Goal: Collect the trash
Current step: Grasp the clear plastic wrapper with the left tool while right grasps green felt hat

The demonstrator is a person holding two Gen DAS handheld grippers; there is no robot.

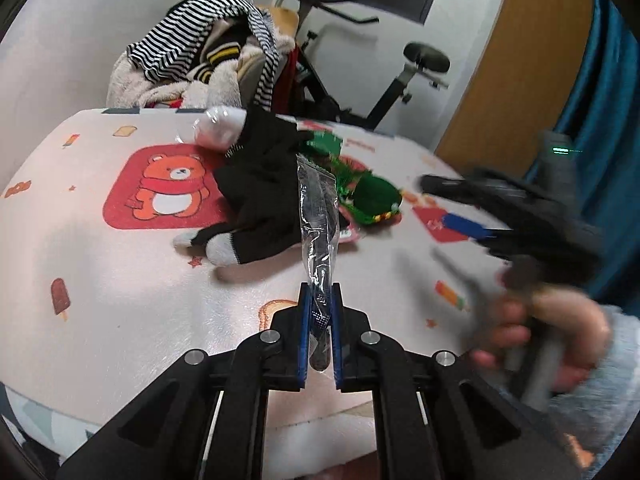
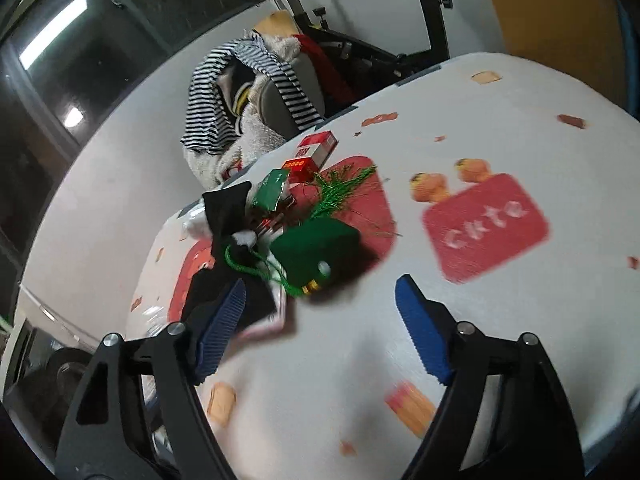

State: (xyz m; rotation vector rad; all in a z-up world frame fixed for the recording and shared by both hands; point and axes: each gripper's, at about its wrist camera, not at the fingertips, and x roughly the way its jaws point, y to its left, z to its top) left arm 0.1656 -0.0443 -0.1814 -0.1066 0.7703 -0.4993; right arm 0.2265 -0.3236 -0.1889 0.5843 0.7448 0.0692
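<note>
My left gripper [image 1: 320,300] is shut on a clear plastic wrapper [image 1: 318,216] that stands up from its fingers above the table. Behind it lie a black and white garment [image 1: 256,196], a green pouch with tinsel [image 1: 372,196] and a crumpled clear plastic piece [image 1: 216,128]. My right gripper [image 2: 320,292] is open and empty above the table, near the green pouch [image 2: 316,252] and the black garment [image 2: 224,208]. A small green packet [image 2: 272,190] and a red and white box [image 2: 316,148] lie beyond. The right gripper appears blurred in the left wrist view [image 1: 460,220].
The table has a white cloth with bear and red patches [image 1: 160,188]. A chair heaped with striped clothes [image 1: 208,56] stands behind the table, next to an exercise bike [image 1: 400,80]. A wooden door [image 1: 520,60] is at the right.
</note>
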